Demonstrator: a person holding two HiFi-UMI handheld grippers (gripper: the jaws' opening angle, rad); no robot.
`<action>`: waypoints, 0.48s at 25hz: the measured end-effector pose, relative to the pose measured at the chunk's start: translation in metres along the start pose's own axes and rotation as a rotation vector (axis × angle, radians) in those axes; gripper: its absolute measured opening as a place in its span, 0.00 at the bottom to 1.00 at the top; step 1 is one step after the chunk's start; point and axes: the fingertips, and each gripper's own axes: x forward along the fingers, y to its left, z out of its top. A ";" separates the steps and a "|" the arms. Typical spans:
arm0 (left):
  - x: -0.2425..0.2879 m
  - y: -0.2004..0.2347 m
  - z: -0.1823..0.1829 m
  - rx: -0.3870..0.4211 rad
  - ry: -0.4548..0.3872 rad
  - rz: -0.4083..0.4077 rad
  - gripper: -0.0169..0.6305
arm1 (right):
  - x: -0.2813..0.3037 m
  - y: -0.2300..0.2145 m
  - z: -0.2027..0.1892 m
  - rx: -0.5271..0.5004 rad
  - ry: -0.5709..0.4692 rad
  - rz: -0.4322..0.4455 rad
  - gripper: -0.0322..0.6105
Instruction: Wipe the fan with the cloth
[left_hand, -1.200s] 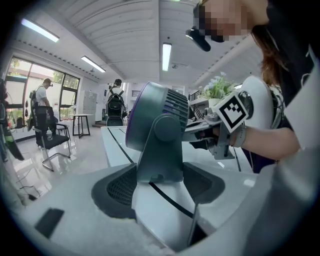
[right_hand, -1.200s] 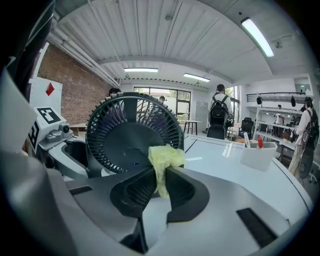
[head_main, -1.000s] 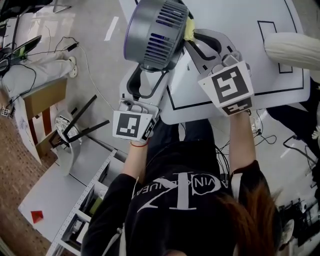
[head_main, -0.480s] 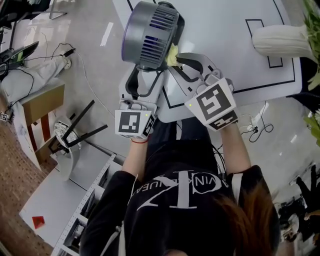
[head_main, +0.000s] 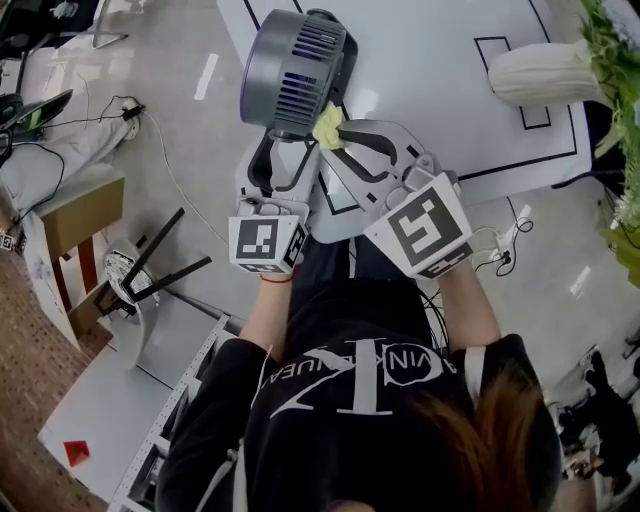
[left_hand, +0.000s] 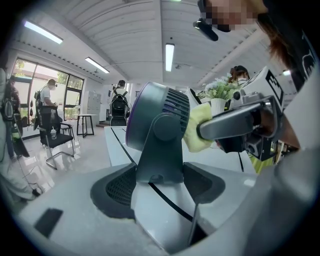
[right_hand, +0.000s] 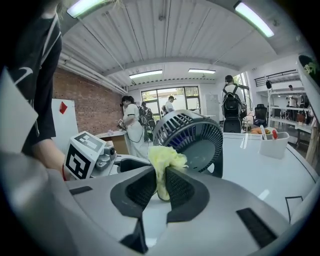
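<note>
Clamping the stand of the fan (head_main: 295, 70) with the left tool (head_main: 285, 160), likely to steady it at the counter (head_main: 430, 60) edge; pinching the yellow cloth (head_main: 328, 125) in the right tool (head_main: 345, 135), pressing it against the fan's rear housing.

A white surface (head_main: 430, 90) marked with black outlines (head_main: 497, 42) carries a dark grey fan (head_main: 295, 70), which stands at the surface's corner. Well to the right of the fan, a white ribbed vase (head_main: 540, 72) of greenery sits over one of the outlined boxes. In the right gripper view, a small white container (right_hand: 274, 144) holding a few items rests beyond the fan, to its right. On the pale floor (head_main: 190, 130) left of the fan lie trailing cables (head_main: 170, 150) and a black-legged chair (head_main: 140, 280).
</note>
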 end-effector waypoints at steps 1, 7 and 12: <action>0.000 0.000 0.000 0.000 0.001 0.001 0.50 | -0.002 0.000 0.003 -0.002 -0.008 -0.002 0.14; -0.001 0.000 -0.001 -0.002 0.018 0.009 0.49 | -0.017 -0.010 0.024 0.001 -0.087 -0.041 0.13; -0.001 0.000 -0.001 -0.008 0.021 0.015 0.49 | -0.023 -0.027 0.032 0.008 -0.116 -0.084 0.13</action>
